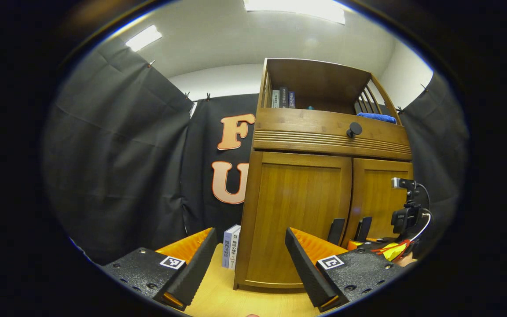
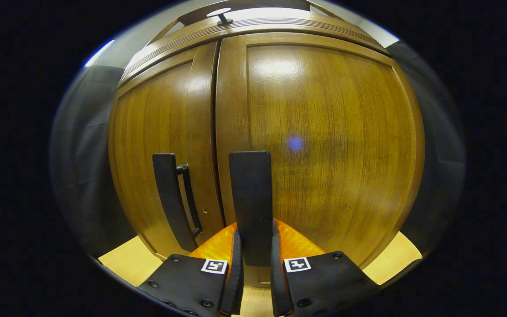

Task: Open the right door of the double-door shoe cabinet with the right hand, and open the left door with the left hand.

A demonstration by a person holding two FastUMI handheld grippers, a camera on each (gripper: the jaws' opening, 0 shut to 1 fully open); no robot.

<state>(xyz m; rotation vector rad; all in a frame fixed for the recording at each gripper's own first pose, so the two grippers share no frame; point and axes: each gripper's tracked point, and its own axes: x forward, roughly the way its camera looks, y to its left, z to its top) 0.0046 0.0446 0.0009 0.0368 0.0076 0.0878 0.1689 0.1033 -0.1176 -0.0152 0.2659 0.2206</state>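
In the right gripper view, the right gripper (image 2: 254, 246) is clamped on the right door handle (image 2: 251, 198), a fingertip pressing on each side of the bar. The right door (image 2: 324, 132) stands straight ahead, closed. The left door handle (image 2: 172, 198) is just to the gripper's left. In the left gripper view, the left gripper (image 1: 249, 259) is spread wide, holding nothing, well short of the shoe cabinet (image 1: 306, 132). The closed left door (image 1: 297, 211) is ahead, between its fingers, over the worktop (image 1: 236, 304). Two books (image 1: 231, 246) stand beside the cabinet.
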